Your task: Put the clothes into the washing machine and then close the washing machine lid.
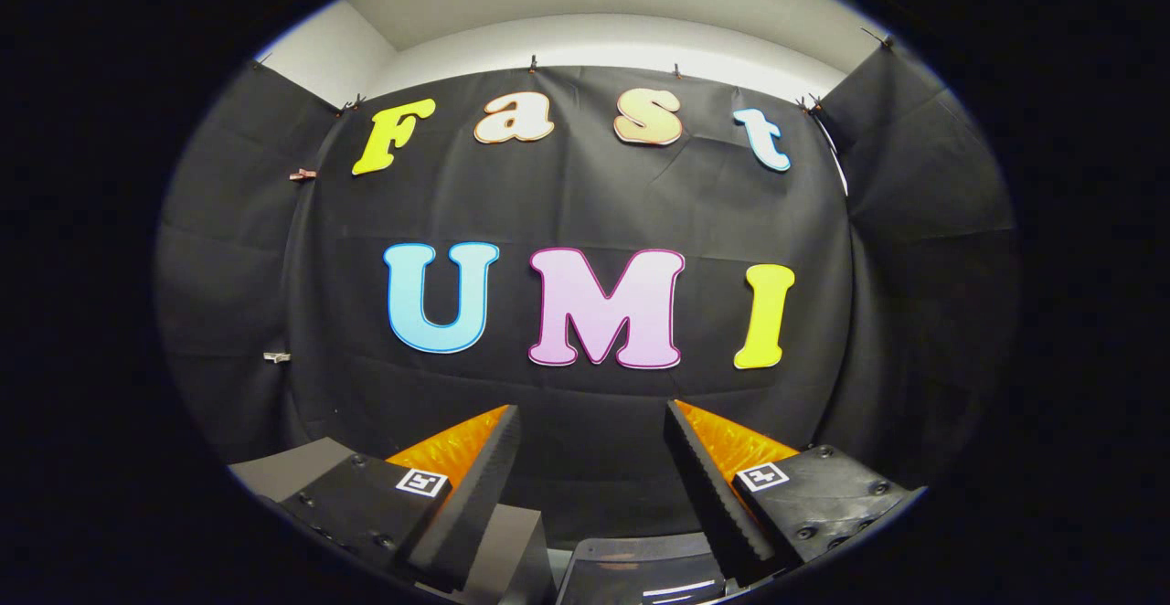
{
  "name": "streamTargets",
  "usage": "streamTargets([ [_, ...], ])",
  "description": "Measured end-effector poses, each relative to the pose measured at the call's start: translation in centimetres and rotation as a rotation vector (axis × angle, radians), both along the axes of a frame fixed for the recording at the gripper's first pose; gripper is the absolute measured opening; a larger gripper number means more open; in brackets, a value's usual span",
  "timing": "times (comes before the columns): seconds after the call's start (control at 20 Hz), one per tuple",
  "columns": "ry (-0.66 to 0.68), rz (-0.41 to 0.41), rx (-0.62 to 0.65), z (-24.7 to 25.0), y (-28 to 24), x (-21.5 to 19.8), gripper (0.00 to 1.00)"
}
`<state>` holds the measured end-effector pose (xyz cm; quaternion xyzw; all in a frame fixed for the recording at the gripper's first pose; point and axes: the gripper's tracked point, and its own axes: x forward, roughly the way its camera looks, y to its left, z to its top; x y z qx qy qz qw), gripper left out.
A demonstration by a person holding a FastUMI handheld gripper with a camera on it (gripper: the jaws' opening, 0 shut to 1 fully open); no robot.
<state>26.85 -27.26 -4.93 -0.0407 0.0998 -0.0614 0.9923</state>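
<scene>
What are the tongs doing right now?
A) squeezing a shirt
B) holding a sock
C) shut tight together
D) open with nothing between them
D: the tongs stand apart, and through the gap between them you see just the black cloth wall beyond, with no clothes held.

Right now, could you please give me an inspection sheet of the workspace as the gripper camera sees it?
Surface: nothing seen.
Job's things: nothing seen.
Clutter: nothing seen.
Gripper: gripper with jaws open and nothing between them, pointing at the wall.
Cables: nothing seen.
Surroundings: black cloth wall straight ahead and folding round both sides, held up by small clips; white wall above the cloth.
</scene>
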Motion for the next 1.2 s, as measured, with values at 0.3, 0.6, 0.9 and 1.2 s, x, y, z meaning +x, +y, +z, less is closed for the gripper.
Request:
streamTargets([
  [0.3,0.004,-0.01,0.004,-0.7,0.1,0.2,1.0],
  [0.6,-0.024,-0.034,0.009,-0.1,-0.6,0.1,1.0],
  [0.9,-0.024,-0.046,0.01,0.1,-1.2,-0.1,1.0],
  [1.2,-0.034,-0.039,-0.012,0.3,-1.4,-0.1,1.0],
])
